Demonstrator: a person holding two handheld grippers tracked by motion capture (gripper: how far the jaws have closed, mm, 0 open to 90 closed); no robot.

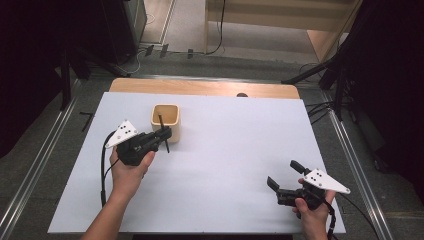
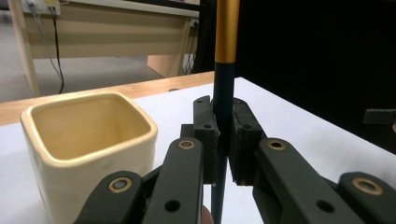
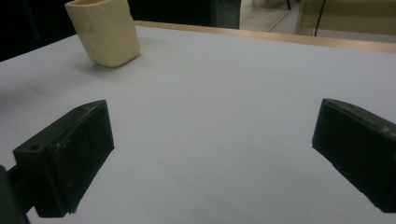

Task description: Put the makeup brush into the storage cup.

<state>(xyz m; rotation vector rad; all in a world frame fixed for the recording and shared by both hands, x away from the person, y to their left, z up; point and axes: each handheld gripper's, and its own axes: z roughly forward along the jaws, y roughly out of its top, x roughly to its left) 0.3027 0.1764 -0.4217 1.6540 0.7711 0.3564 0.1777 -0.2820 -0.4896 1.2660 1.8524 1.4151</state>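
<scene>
One cream cup (image 1: 165, 120) stands on the white table (image 1: 225, 165), just beside the left gripper (image 1: 164, 134), which clamps one upright dark pen (image 2: 223, 93) at its rim; the right gripper (image 1: 284, 177) hangs wide open, well apart

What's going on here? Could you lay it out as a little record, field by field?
Work in hand: a person holds a pen beside a cup
Left gripper: shut on the pen
Pen: dark shaft, gold upper part, held upright
Cup: cream, squarish, open top, looks empty, right beside the left gripper
Right gripper: open, holding nothing, apart from the cup
Table: white surface, wooden far edge
</scene>
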